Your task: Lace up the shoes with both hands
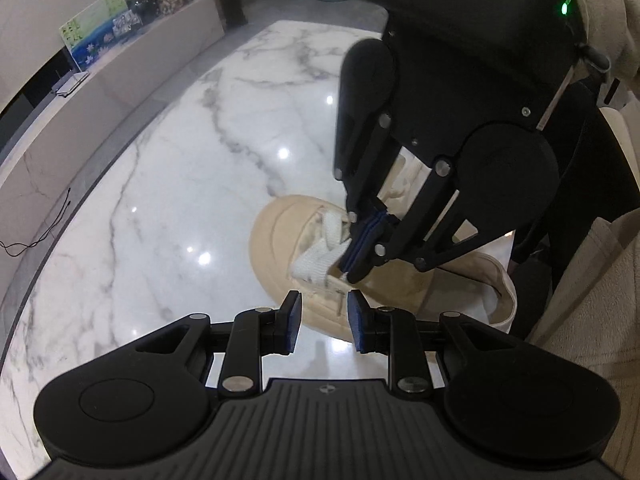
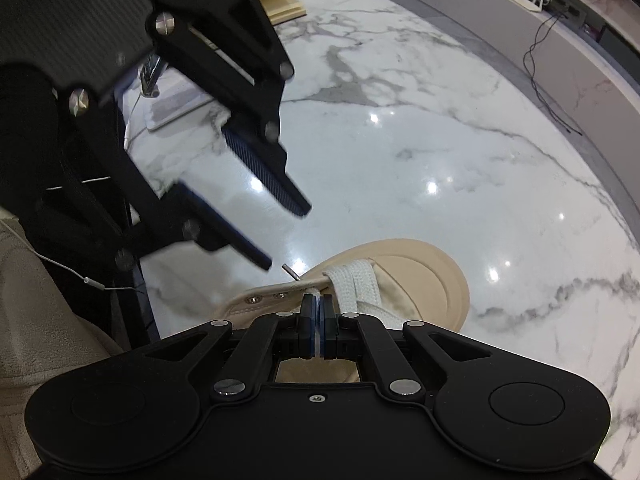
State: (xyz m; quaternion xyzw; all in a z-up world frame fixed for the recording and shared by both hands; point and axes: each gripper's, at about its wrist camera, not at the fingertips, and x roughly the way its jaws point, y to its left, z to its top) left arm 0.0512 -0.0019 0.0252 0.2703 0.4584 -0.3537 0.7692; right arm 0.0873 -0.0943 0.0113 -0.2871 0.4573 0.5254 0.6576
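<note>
A beige shoe point(image 1: 276, 236) lies on the white marble table point(image 1: 180, 200), toe toward the table's middle. A flat white lace point(image 1: 320, 260) crosses its front eyelets. My right gripper point(image 1: 358, 258) comes down from the upper right and is shut on that lace. In the right wrist view the right gripper point(image 2: 317, 320) pinches a thin white strip of the lace point(image 2: 356, 286) above the shoe point(image 2: 424, 276). A small lace tip point(image 2: 290, 272) sticks out by the eyelet row. My left gripper point(image 1: 324, 322) hovers open just short of the shoe's side, with nothing between its fingers. In the right wrist view the left gripper point(image 2: 288, 236) hangs at the upper left.
A person's beige fleece sleeve point(image 1: 592, 320) fills the right side. A white board point(image 2: 176, 108) and stacked beige pieces point(image 2: 284, 8) sit at the table's far side. A grey counter point(image 1: 120, 76) with a black cable point(image 2: 548, 64) runs round the table's edge.
</note>
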